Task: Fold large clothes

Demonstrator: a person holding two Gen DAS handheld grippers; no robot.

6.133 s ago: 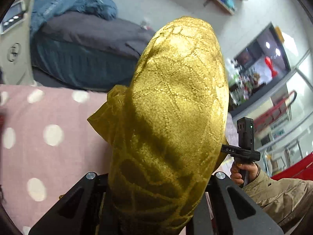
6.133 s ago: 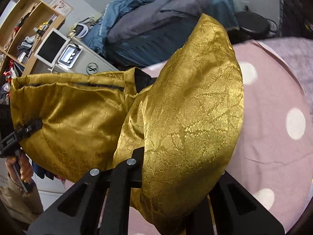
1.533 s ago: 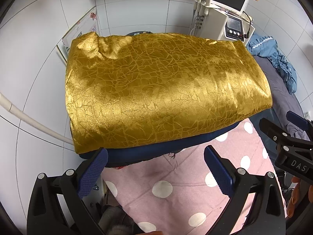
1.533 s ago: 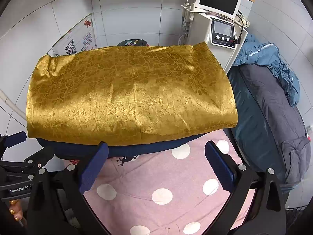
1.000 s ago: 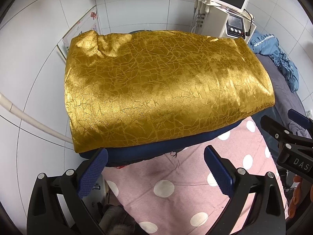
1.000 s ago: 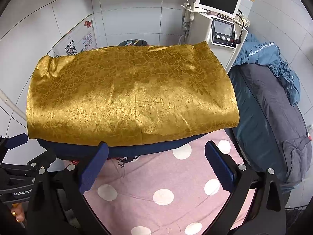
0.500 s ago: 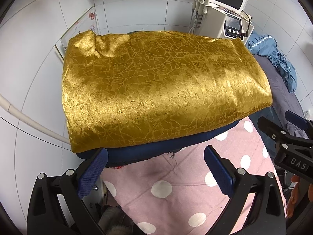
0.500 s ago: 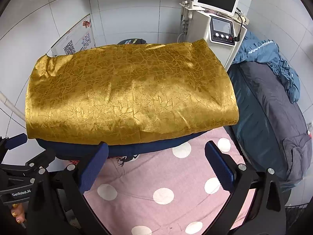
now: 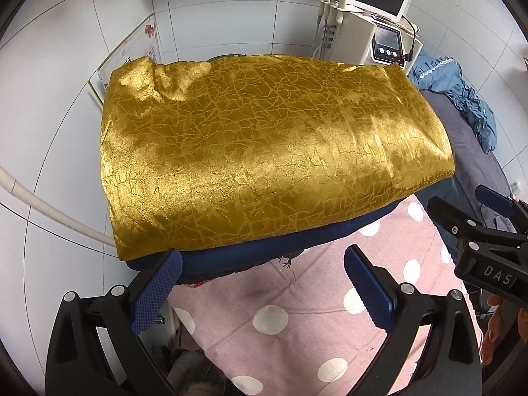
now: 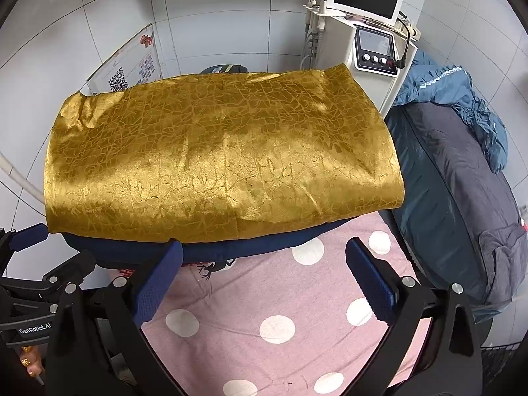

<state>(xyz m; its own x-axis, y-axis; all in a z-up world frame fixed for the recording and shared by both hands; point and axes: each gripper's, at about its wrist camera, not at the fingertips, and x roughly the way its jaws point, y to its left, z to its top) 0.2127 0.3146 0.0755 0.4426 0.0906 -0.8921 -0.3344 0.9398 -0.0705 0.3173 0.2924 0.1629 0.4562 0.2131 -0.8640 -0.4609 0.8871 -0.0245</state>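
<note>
Gold garment (image 9: 270,151) lies folded into a broad rectangle at the far end of the bed (image 9: 297,316), over a dark blue layer (image 9: 264,257) that shows as a band along its near edge. Its surface is flat, with a crackle pattern; the far left corner (image 9: 142,79) is puckered and slightly raised. The garment reaches both side edges of the bed. The near half of the bed shows a pink sheet with white dots.

Left gripper (image 9: 260,287) is released, its jaws spread wide with nothing between them. It hovers over the pink sheet near the bed's left edge; its left finger (image 9: 156,292) overlaps the near left corner of the blue layer in view, contact not determinable. Right gripper (image 10: 264,283) is likewise released and empty, over the pink sheet just short of the garment's near edge. Each gripper appears at the side of the other's view, with the holding fingers (image 9: 495,333) partly visible.

A white machine with a screen (image 10: 366,23) stands against the tiled wall beyond the far right corner. A second bed with grey and blue bedding (image 10: 462,178) runs along the right edge. A poster (image 10: 128,69) leans on the wall at far left.
</note>
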